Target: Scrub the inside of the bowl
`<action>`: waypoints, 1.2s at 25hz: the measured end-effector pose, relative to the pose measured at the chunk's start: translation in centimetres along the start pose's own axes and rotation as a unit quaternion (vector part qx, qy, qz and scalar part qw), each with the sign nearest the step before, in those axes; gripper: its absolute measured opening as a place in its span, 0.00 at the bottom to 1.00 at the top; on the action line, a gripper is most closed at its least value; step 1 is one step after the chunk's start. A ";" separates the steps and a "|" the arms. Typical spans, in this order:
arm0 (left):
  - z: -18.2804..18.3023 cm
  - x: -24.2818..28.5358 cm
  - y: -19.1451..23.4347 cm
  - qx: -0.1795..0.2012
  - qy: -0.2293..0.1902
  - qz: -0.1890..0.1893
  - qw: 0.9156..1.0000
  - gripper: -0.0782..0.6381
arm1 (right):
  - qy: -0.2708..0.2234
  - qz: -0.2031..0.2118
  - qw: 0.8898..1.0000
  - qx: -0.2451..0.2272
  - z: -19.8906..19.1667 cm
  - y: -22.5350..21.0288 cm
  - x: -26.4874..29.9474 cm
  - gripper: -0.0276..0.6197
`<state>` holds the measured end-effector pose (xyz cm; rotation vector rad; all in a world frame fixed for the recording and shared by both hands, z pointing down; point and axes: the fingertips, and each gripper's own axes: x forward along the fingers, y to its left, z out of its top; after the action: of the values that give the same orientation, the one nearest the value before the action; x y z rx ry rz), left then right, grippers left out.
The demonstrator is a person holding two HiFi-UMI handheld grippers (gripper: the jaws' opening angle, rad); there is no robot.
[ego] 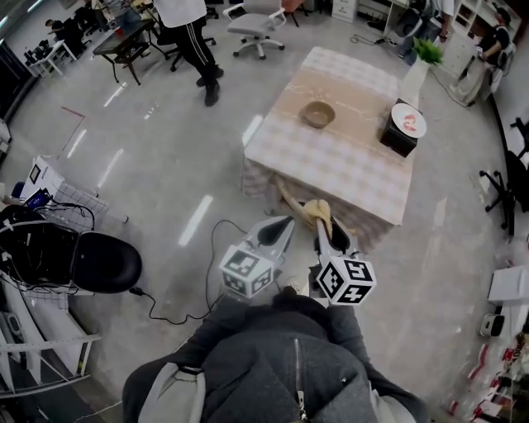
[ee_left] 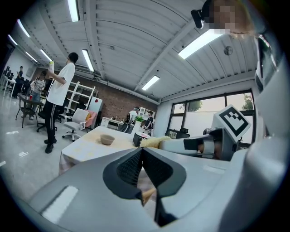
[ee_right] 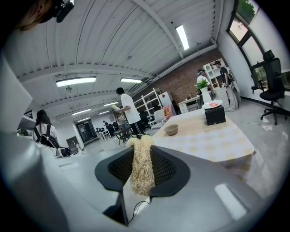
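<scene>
One bowl (ego: 318, 114) in play, tan and upright, sitting alone towards the far side of the one checked table (ego: 347, 161). It's straight ahead of both grippers and well apart from them. Nothing touches it.

Two grippers, side by side, both pointing at that table. The right gripper (ego: 321, 228) has its jaws clamped on a single scrubber (ee_right: 142, 170), a pale, straw-like bundle of fibres. The bundle stands between the pads and its frayed top pokes out past the tips. The left gripper (ee_left: 142, 150) is closed tight, pad against pad, with nothing between them. It rides just beside the right one.

Ahead and to the right of the right gripper, near the table's right edge, sits one black box (ego: 398, 136) with one white plate (ego: 408, 121) on top. Beyond the box, at the far right corner, is one green plant (ego: 427, 51) in a tall white pot.

Off to the left of the left gripper, past the table, one standing person (ego: 195, 37) in a white top and dark trousers faces away. One white chair (ego: 254, 25) stands beside that person. Nearer, well left of the left gripper, is one black chair (ego: 103, 261), with a dark cable (ego: 178, 318) trailing across the grey floor (ego: 165, 165).
</scene>
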<state>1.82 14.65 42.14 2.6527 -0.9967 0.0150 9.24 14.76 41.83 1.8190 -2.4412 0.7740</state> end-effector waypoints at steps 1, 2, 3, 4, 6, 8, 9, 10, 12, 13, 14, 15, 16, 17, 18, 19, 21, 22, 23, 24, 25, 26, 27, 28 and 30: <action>0.1 0.7 0.2 0.001 -0.002 0.002 1.000 0.12 | 0.000 0.003 1.000 -0.002 0.3 -0.4 0.5 0.19; 0.3 1.4 0.3 0.003 -0.004 0.003 1.000 0.12 | -0.001 0.006 1.000 -0.003 0.7 -0.9 0.8 0.19; 0.4 2.0 0.4 0.006 -0.007 0.003 1.000 0.12 | -0.002 0.009 1.000 -0.003 1.0 -1.4 1.2 0.19; 0.4 2.7 0.4 0.009 -0.010 0.004 1.000 0.12 | -0.003 0.011 1.000 -0.003 1.3 -2.0 1.5 0.19; 0.5 4.0 0.3 0.011 -0.014 0.005 1.000 0.12 | -0.004 0.014 1.000 -0.004 1.9 -3.1 1.9 0.19; 0.5 5.1 0.1 0.008 -0.015 0.007 1.000 0.12 | -0.005 0.016 1.000 -0.005 2.5 -4.2 2.2 0.19; 0.4 5.5 0.1 0.007 -0.016 0.009 1.000 0.12 | -0.004 0.016 1.000 -0.006 2.6 -4.6 2.2 0.19; 0.4 5.8 0.0 0.005 -0.016 0.012 1.000 0.12 | -0.004 0.016 1.000 -0.005 2.7 -5.0 2.3 0.19; 0.1 6.1 0.0 0.003 -0.016 0.013 1.000 0.12 | -0.001 0.016 1.000 -0.003 2.6 -5.4 2.4 0.19; 0.0 6.1 0.0 0.002 -0.015 0.013 1.000 0.12 | 0.000 0.016 1.000 0.000 2.5 -5.5 2.5 0.19; -0.1 6.1 0.1 0.002 -0.015 0.013 1.000 0.12 | 0.001 0.017 1.000 0.002 2.3 -5.5 2.6 0.19; -0.2 6.0 0.2 0.001 -0.014 0.014 1.000 0.12 | 0.002 0.018 1.000 0.003 2.2 -5.4 2.6 0.19; -0.3 6.0 0.2 -0.001 -0.012 0.016 1.000 0.12 | 0.002 0.019 1.000 0.004 2.1 -5.4 2.6 0.19; -0.3 5.9 0.2 -0.002 -0.010 0.018 1.000 0.12 | 0.003 0.020 1.000 0.005 2.1 -5.3 2.5 0.19; -0.4 5.9 0.3 -0.003 -0.009 0.020 1.000 0.12 | 0.003 0.021 1.000 0.005 2.0 -5.3 2.4 0.19; -0.4 5.9 0.2 -0.003 -0.007 0.020 1.000 0.12 | 0.004 0.021 1.000 0.007 1.9 -5.4 2.2 0.19; -0.5 5.9 0.2 -0.003 -0.003 0.021 1.000 0.12 | 0.006 0.019 1.000 0.011 1.7 -5.6 2.0 0.19; -0.6 5.9 0.1 -0.003 0.000 0.020 1.000 0.12 | 0.006 0.017 1.000 0.015 1.5 -5.7 1.9 0.19; -0.6 5.8 0.1 -0.001 0.003 0.019 1.000 0.12 | 0.006 0.014 1.000 0.018 1.4 -5.8 1.8 0.19; -0.7 5.7 0.2 0.000 0.005 0.018 1.000 0.12 | 0.005 0.012 1.000 0.021 1.4 -5.8 1.9 0.19; -0.7 5.7 0.2 0.001 0.007 0.017 1.000 0.12 | 0.004 0.011 1.000 0.023 1.3 -5.8 2.0 0.19; -0.7 5.7 0.4 0.003 0.008 0.015 1.000 0.12 | 0.003 0.010 1.000 0.024 1.3 -5.8 2.1 0.19; -0.6 5.8 0.6 0.004 0.008 0.014 1.000 0.12 | 0.003 0.010 1.000 0.025 1.3 -5.8 2.3 0.19; -0.5 6.0 0.8 0.006 0.007 0.013 1.000 0.12 | 0.002 0.009 1.000 0.025 1.3 -5.8 2.6 0.19; -0.2 6.5 1.2 0.006 0.005 0.010 1.000 0.12 | 0.002 0.007 1.000 0.024 1.4 -5.9 3.2 0.19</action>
<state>5.94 9.70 43.47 2.6503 -1.0237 0.0380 13.90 10.10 43.74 1.8162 -2.4558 0.8442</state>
